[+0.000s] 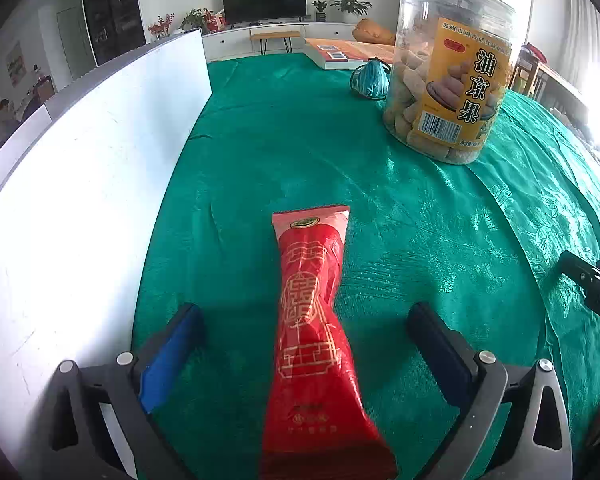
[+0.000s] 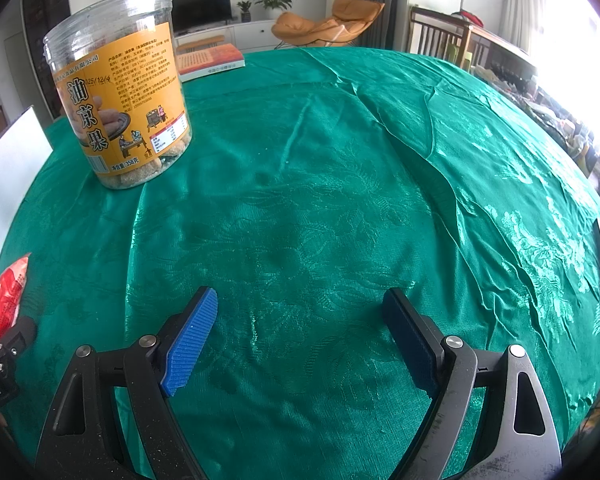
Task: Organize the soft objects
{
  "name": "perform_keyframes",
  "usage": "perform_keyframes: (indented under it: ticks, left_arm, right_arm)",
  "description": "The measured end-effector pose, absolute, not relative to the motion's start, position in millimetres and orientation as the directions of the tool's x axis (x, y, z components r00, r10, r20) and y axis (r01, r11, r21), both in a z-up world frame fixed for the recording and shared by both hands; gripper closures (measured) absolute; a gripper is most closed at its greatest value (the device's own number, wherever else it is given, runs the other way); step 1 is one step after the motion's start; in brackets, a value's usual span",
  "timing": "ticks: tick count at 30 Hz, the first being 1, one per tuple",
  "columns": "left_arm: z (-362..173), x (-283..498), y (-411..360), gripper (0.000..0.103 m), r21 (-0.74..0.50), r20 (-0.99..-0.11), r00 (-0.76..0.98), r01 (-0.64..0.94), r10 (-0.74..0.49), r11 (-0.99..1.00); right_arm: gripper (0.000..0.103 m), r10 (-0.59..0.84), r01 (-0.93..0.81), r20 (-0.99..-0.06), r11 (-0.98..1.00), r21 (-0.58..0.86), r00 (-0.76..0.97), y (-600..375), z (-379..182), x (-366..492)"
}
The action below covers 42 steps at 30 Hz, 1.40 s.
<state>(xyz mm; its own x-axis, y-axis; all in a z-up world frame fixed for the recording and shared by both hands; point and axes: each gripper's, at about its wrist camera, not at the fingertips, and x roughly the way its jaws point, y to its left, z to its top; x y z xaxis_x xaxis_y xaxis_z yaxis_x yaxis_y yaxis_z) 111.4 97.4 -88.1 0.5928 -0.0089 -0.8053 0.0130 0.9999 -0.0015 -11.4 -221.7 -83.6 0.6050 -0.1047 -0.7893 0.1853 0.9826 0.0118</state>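
Red packet (image 1: 316, 344) lies on the bench (image 1: 380, 240) by its left edge, between the spread left tool (image 1: 300, 320), untouched; right tool (image 2: 300, 312) spread, empty.

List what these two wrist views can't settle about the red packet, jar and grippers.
- Red packet: near end cut off by the left wrist view's bottom edge; only a sliver at the right wrist view's left edge.
- Snack jar: top cropped in the left wrist view, so lid undeterminable there.
- Teal object: partly behind the jar, identity unclear.
- Book: text too small.
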Motion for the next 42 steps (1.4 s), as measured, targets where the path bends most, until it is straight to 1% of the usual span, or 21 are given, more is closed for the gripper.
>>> perform_keyframes:
  ticks: [18,20,21,23,24,27,29,33,35,36,37,38,39,40,42]
  left_arm:
    - [-88.1,110.3,97.6,0.001,-0.001,-0.805,0.593,0.013,-0.009,1.000]
    - [-88.1,110.1,97.8,0.001,-0.002,-0.805,0.593,0.013,-0.009,1.000]
    - [-88.1,110.0,97.8,0.001,-0.002,-0.805,0.593,0.013,-0.009,1.000]
    - [-88.1,110.4,97.7,0.001,-0.002,-0.805,0.593,0.013,-0.009,1.000]
    - [-88.1,110.0,97.8,0.001,-0.002,-0.805,0.593,0.013,-0.009,1.000]
    - [-88.2,110.3,97.5,0.001,-0.002,-0.805,0.593,0.013,-0.009,1.000]
    - [-88.3,110.1,97.4,0.001,-0.002,-0.805,0.593,0.013,-0.009,1.000]
    - [-88.4,110.3,97.1,0.001,-0.001,-0.805,0.593,0.013,-0.009,1.000]
    - [-88.4,110.4,97.1,0.000,-0.002,-0.805,0.593,0.014,-0.010,1.000]
    - [-88.5,110.1,97.0,0.000,-0.002,-0.806,0.592,0.014,-0.010,1.000]
    - [-88.3,110.4,96.3,0.000,-0.002,-0.806,0.592,0.014,-0.010,1.000]
    - [-88.3,110.5,96.2,0.000,-0.002,-0.806,0.592,0.015,-0.010,1.000]
    - [-88.4,110.3,96.2,0.000,-0.002,-0.806,0.592,0.014,-0.010,1.000]
    - [-88.4,110.7,96.0,0.000,-0.002,-0.806,0.592,0.014,-0.010,1.000]
    - [-88.3,111.1,95.8,0.000,-0.002,-0.806,0.592,0.014,-0.011,1.000]
  right_arm:
    - [0.016,-0.103,0.185,-0.790,0.983,0.013,0.605,-222.4,-83.7,-11.1]
    - [0.016,-0.083,0.175,-0.788,0.984,0.032,0.610,-223.1,-83.6,-6.1]
    - [0.016,-0.055,0.168,-0.784,0.984,0.064,0.618,-228.0,-81.9,-1.6]
    - [0.017,0.023,0.163,-0.764,0.973,0.166,0.644,-247.6,-77.5,18.3]
    - [0.018,0.037,0.171,-0.754,0.966,0.195,0.655,-259.6,-73.2,34.3]
    - [0.018,0.027,0.196,-0.706,0.953,0.233,0.707,-291.8,-58.9,86.7]
    - [0.018,0.030,0.188,-0.703,0.955,0.231,0.710,-302.8,-53.9,127.9]
    - [0.018,0.090,0.070,-0.745,0.981,0.181,0.660,-289.0,-65.0,190.2]
    - [0.018,0.177,-0.034,-0.740,0.978,0.204,0.649,-274.0,-71.5,200.6]
    - [0.018,0.247,-0.095,-0.725,0.965,0.244,0.643,-264.8,-73.7,200.1]
    - [0.022,0.299,-0.130,-0.702,0.950,0.285,0.646,-261.6,-75.6,197.2]
    - [0.022,0.363,-0.177,-0.677,0.927,0.330,0.640,-255.7,-76.4,191.2]
    - [0.022,0.397,-0.211,-0.665,0.915,0.345,0.632,-248.7,-78.6,184.8]
    - [0.020,0.402,-0.235,-0.669,0.914,0.329,0.625,-241.5,-79.5,178.8]
    - [0.020,0.432,-0.289,-0.678,0.902,0.322,0.595,-229.3,-80.4,170.0]
